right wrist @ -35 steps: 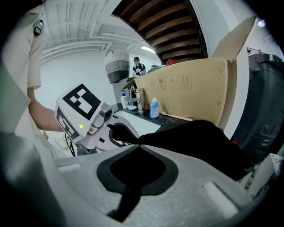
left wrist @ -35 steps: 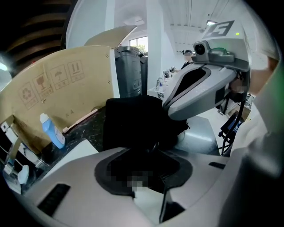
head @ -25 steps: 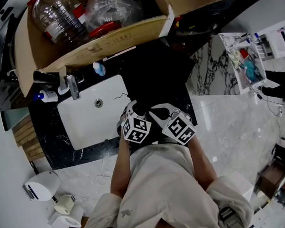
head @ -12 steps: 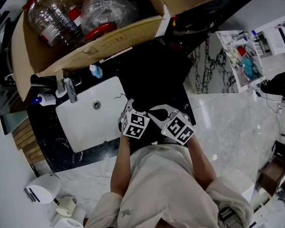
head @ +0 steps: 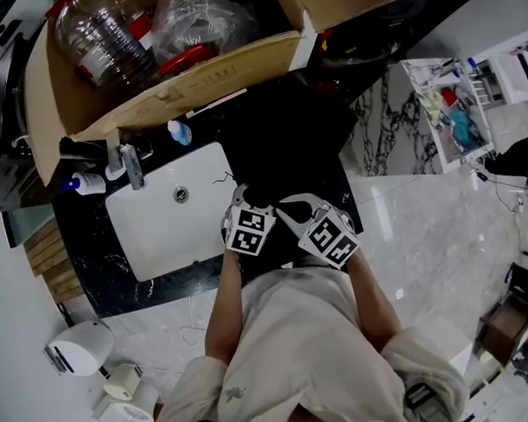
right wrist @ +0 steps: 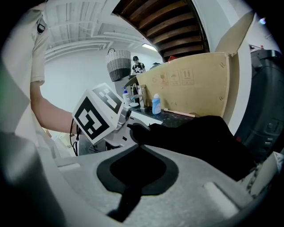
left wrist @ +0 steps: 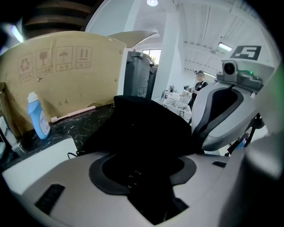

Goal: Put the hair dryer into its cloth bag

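Note:
The black cloth bag (head: 284, 166) lies bunched on the dark counter right of the sink, and both grippers are at its near edge. In the left gripper view the bag (left wrist: 142, 128) fills the middle. My left gripper (left wrist: 144, 155) has just been opening, and black cloth still sits in the gap between its jaws. My right gripper (right wrist: 140, 148) shows only a narrow slit with dark cloth in it, shut on the bag's edge (right wrist: 208, 137). In the head view the left gripper (head: 244, 198) and the right gripper (head: 285, 207) sit side by side. No hair dryer shows.
A white sink (head: 161, 227) with a faucet (head: 134, 163) lies left of the bag. A blue bottle (head: 183, 129) stands behind it against an open cardboard box (head: 156, 80) holding plastic jugs. Pale marble floor (head: 420, 235) spreads to the right of the counter.
The left gripper's marker cube has rolled a little and sits slightly farther from the body. The right gripper and the bag stay where they were.

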The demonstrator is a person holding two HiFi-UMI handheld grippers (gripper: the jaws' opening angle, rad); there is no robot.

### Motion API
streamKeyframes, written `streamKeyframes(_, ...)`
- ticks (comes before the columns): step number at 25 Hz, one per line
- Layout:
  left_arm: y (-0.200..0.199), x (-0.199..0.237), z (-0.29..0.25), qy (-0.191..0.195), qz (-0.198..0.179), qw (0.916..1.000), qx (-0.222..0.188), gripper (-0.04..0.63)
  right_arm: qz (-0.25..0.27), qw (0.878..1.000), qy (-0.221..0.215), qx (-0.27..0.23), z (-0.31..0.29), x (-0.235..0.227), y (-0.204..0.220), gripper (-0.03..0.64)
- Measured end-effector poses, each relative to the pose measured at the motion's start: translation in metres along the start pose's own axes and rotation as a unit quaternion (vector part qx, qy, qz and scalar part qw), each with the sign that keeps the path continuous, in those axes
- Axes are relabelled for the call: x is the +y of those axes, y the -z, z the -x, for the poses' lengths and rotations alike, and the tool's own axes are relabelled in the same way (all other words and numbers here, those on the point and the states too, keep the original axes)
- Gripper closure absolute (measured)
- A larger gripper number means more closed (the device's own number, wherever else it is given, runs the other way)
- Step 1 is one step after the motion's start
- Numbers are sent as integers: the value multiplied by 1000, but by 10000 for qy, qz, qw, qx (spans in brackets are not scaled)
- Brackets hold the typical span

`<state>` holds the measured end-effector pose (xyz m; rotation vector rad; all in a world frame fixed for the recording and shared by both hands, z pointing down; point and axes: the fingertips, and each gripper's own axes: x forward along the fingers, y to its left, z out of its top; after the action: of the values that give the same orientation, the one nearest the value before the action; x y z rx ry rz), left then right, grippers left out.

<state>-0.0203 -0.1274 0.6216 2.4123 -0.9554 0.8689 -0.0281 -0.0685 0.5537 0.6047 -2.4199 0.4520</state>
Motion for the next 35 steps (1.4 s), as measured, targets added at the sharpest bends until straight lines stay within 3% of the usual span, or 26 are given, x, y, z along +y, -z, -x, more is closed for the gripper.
streamKeyframes(19, 0, -3, 18, -272, 190, 9993, -166, 379, 195, 9997, 37, -163, 7, -2, 1, 611)
streamKeyframes(35, 7, -11, 58, -822, 304, 9955, -364, 379, 321, 9973, 172, -631, 31, 1, -11, 604)
